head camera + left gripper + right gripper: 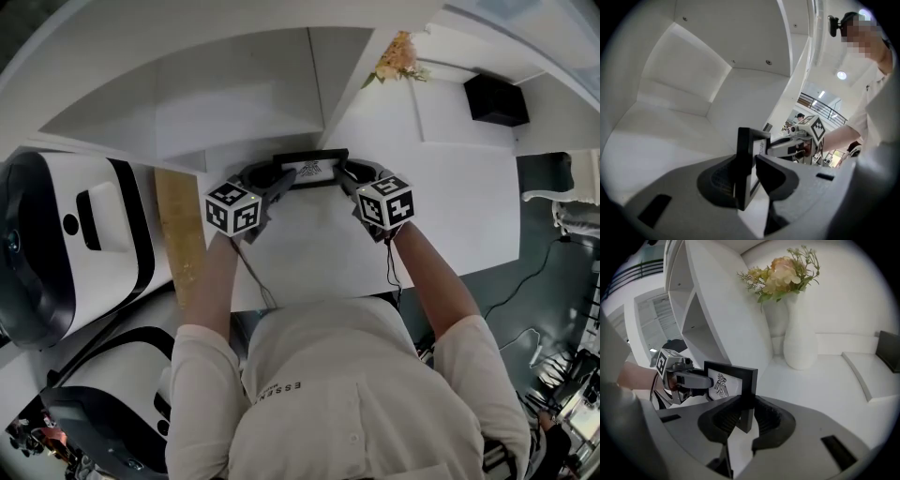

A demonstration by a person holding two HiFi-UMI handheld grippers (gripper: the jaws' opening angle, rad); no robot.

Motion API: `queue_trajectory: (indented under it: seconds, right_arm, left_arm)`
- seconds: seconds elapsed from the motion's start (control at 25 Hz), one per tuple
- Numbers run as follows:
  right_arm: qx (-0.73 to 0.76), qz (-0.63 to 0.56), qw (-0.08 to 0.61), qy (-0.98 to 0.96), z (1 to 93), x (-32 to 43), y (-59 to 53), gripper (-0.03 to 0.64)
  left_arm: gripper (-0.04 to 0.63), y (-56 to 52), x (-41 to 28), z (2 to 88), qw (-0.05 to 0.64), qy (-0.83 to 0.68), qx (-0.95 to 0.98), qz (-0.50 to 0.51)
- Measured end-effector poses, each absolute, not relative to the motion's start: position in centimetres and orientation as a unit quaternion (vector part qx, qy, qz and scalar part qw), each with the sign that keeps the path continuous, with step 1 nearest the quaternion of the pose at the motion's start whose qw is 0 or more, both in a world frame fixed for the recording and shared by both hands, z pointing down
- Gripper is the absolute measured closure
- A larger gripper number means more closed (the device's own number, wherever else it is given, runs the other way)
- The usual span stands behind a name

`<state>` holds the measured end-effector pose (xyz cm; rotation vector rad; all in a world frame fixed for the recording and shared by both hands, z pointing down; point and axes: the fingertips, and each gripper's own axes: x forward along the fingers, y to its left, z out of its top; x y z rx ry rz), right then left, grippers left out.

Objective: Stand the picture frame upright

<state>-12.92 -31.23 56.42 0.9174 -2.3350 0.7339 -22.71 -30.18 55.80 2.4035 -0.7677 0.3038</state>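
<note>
The black-rimmed rectangular picture frame (310,170), with a dark bird-like print on white paper, is held between two tongs low over the white tabletop (309,253), in front of the person's chest. Nearest, the left gripper (277,181) is clenched on the frame's left end. One ribbed pad lies against the back and the other seems to meet the front face. The right gripper (350,178) is firmly clamped on the right side bar, whose lower corner pokes down between its jaws. The frame stands about vertical, print facing the person, its long axis running side to side from one gripper to the other, so neither hand is nearer. I cannot tell whether its bottom edge touches the table, and no back prop shows. Seating that long lower edge squarely looks like what a clean let-go would depend on. Farther back stands a white ceramic vase (799,343) of peach and yellow flowers (780,273), well apart.
</note>
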Motion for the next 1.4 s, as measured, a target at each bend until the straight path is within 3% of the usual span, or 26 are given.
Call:
queue_trajectory:
  seconds: [0.6, 1.4]
  right_arm:
    - [0.352, 0.221, 0.283, -0.864, 55.8, -13.8, -32.2, 0.509]
    - [0.358, 0.236, 0.275, -0.861, 55.9, -14.4, -33.2, 0.500]
  left_arm:
    - [0.465, -31.4, -24.3, 55.9, 0.241, -0.339, 0.892, 0.177]
    - [0.442, -32.2, -25.6, 56.2, 0.271, -0.386, 0.864, 0.175]
